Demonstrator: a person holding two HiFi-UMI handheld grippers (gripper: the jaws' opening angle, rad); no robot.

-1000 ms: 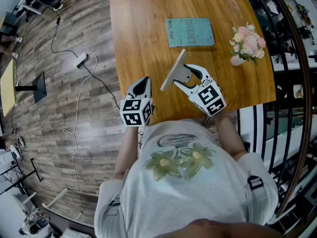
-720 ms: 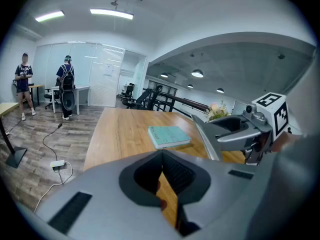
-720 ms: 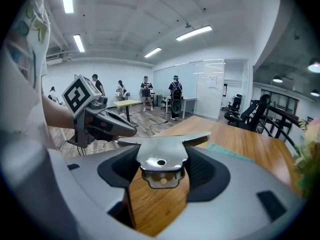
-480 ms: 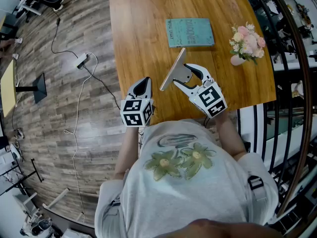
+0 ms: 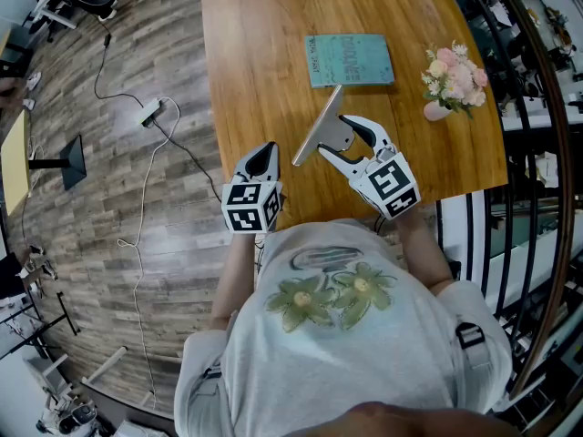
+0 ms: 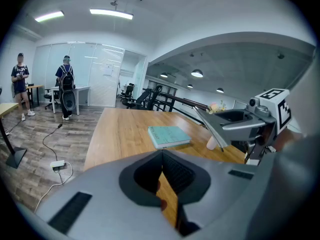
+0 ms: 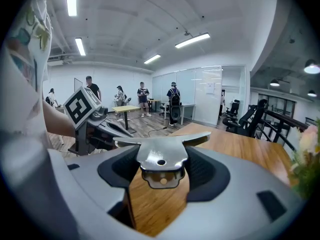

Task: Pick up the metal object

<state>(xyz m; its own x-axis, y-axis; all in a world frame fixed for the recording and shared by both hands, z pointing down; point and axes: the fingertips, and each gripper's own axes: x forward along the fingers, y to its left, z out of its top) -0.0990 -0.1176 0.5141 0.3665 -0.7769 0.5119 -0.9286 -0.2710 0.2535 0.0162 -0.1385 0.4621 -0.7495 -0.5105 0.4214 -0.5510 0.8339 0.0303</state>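
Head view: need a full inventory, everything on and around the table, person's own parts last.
table: one, brown wood, centre top of the view
book: one, teal, lying flat on the table's far middle
vase of flowers: one, pink and white blooms in a pale vase, near the table's right edge
metal object: one, silver, gripped in the right tool, below the book
power strip: one, white with a dark cable, on the floor left of the table
stand base: one, black, on the floor at far left
railing: one, black, along the right side
shirt: one, white with a flower print, bottom centre
left tool: one, white and black, jaws together, empty, at the table's near edge
right tool: one, white and black, shut on the metal object
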